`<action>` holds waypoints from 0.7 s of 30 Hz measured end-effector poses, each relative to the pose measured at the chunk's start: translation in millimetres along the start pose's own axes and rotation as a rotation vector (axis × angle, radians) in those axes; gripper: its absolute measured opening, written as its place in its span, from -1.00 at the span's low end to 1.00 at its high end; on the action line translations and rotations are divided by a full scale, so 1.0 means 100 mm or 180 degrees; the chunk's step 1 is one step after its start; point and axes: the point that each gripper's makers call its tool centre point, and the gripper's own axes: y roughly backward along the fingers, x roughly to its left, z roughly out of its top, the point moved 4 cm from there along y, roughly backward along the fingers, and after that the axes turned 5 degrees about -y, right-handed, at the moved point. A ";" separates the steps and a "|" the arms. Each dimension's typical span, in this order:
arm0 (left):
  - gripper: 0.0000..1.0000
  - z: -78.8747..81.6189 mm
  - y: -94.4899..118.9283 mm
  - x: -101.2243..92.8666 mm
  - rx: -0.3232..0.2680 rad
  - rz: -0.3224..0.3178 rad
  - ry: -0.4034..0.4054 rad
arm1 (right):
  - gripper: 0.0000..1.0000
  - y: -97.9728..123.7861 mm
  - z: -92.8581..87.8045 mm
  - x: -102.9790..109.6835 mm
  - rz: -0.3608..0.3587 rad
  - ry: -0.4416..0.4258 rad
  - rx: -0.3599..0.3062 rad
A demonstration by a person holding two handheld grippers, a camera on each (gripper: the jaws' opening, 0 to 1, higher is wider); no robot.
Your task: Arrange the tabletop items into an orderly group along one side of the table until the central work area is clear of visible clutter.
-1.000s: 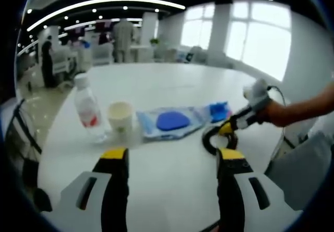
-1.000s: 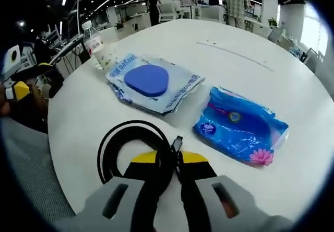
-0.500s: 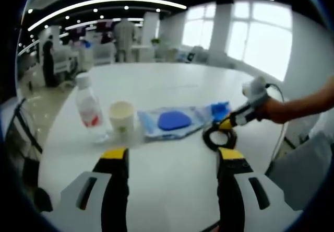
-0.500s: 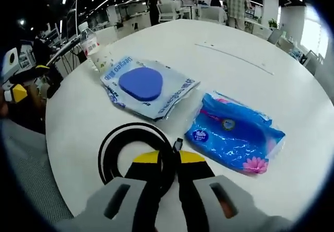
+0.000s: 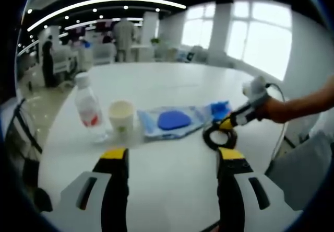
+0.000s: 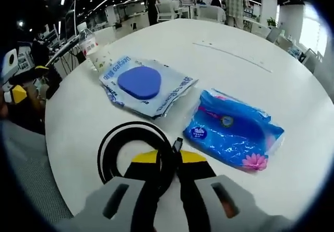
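The coiled black cable lies near the tabletop edge, pinched in the right gripper, beside a blue tissue pack and a clear pouch with a blue pad. The left gripper view adds a paper cup and water bottle along that edge, beyond the left gripper, whose jaws stand apart, grasping nothing.

Both views are bright and evenly lit. In the left gripper view, large windows at 2 o'clock are overexposed, and curved ceiling light strips run across 11 to 12 o'clock. The white tabletop shows mild glare and only faint shadows. The left gripper view is soft throughout; fisheye distortion bends lines near the edges.
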 end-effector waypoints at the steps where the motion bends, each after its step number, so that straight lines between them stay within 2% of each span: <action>1: 0.30 0.00 0.00 0.00 -0.0001 0.0001 0.0001 | -0.52 0.01 0.00 0.00 0.0001 -0.0019 -0.0012; 6: 0.30 0.01 0.00 0.00 -0.0002 0.0003 0.0000 | -0.29 0.07 0.05 -0.02 0.0000 -0.0063 -0.0123; 21: 0.30 0.00 -0.02 0.00 -0.0003 -0.0013 0.0009 | 0.14 0.37 0.31 -0.09 0.0008 -0.0192 -0.0589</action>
